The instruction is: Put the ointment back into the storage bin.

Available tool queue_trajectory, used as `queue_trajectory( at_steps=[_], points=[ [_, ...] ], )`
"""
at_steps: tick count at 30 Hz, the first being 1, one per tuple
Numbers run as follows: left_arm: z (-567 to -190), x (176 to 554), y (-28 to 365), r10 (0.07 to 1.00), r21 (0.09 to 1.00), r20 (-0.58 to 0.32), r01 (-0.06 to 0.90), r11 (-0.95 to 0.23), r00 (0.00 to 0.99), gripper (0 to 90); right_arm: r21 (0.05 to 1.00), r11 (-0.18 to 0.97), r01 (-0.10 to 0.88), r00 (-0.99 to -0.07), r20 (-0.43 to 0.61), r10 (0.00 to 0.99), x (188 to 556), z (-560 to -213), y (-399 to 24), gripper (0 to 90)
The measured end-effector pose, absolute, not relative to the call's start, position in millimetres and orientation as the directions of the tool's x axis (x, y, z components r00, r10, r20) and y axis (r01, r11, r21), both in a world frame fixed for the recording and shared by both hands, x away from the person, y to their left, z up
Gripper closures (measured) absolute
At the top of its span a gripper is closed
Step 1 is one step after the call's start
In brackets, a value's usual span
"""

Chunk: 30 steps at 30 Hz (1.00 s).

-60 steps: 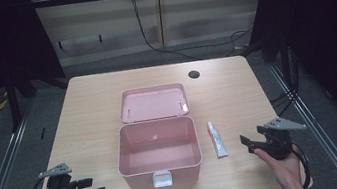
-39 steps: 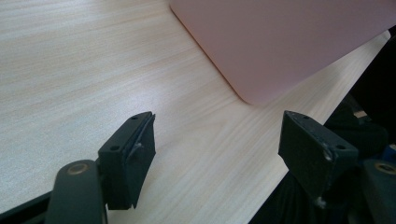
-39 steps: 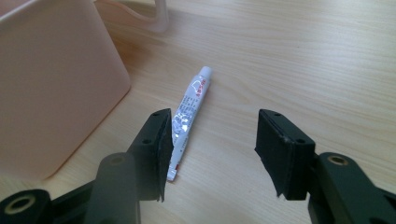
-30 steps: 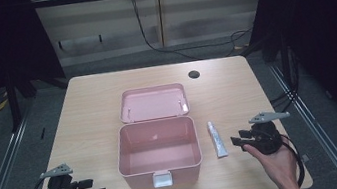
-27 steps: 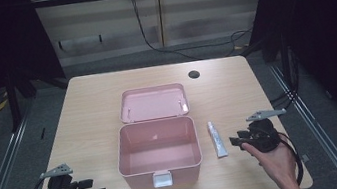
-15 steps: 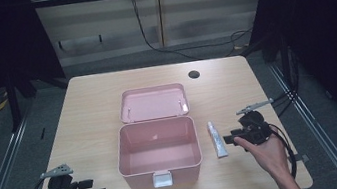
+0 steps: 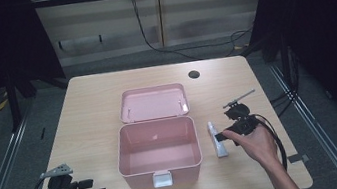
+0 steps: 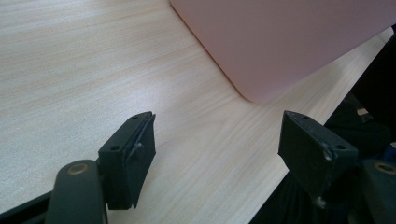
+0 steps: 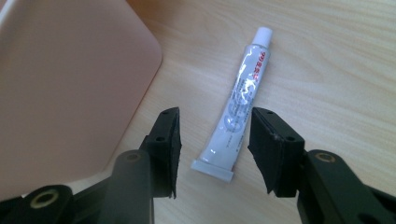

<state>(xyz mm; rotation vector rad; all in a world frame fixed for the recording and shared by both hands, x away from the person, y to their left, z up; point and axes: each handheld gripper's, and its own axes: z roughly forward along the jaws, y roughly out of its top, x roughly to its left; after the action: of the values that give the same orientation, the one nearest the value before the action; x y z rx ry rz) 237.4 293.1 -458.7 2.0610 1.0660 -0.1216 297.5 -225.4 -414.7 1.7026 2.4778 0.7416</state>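
An open pink box (image 7: 156, 147) stands mid-table, and its lid (image 7: 153, 103) lies flat just behind it. A white tube (image 7: 218, 140) lies on the wood right of the box. My right gripper (image 7: 222, 136) hovers over the tube's near end. In the right gripper view the tube (image 9: 240, 100) runs up between the jaws of the right gripper (image 9: 215, 140). The jaws have just been opening, and the pads stand apart on either side without touching it. My left gripper (image 7: 93, 188) rests open at the front left, and in its own view the left gripper (image 8: 217, 140) faces the box wall (image 8: 289, 42).
The wooden table (image 7: 84, 117) has a round cable hole (image 7: 194, 74) at the back right. A grey tape scrap (image 7: 299, 158) lies near the front right corner. The right gripper's cable (image 7: 276, 136) loops by the right edge.
The right hand has moved left from the table's right edge until its gripper is over the tube's end. The left hand has stayed put.
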Motion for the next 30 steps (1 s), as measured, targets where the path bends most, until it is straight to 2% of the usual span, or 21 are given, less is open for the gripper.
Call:
queue_trajectory(
  at_steps=[3,5,8,13,22,30],
  points=[
    [-458.6,237.1,293.5,0.648,0.608,-0.416,0.725,-0.323,0.638,27.2,0.389,0.298,0.871,-0.393,0.191,0.900,304.1,-413.0,-220.1,57.8],
    [-458.5,237.2,293.9,0.646,0.606,-0.420,0.727,-0.323,0.637,27.2,0.357,0.289,0.888,-0.378,0.211,0.901,308.0,-413.8,-218.1,58.0],
    [-458.4,237.6,293.6,0.645,0.607,-0.416,0.724,-0.327,0.640,27.1,0.302,0.320,0.898,-0.385,0.188,0.904,313.2,-420.8,-214.1,56.7],
    [-458.6,236.9,292.6,0.641,0.609,-0.415,0.721,-0.332,0.646,26.9,0.255,0.314,0.915,-0.369,0.208,0.906,321.6,-430.9,-212.1,61.0],
    [-458.6,236.4,292.4,0.642,0.607,-0.417,0.723,-0.330,0.644,26.9,0.161,0.313,0.936,-0.341,0.190,0.921,335.3,-440.1,-211.4,60.8],
    [-458.7,236.2,292.9,0.641,0.609,-0.416,0.721,-0.330,0.645,27.0,0.120,0.323,0.939,-0.340,0.175,0.924,342.5,-445.9,-206.4,59.6]
  ],
)
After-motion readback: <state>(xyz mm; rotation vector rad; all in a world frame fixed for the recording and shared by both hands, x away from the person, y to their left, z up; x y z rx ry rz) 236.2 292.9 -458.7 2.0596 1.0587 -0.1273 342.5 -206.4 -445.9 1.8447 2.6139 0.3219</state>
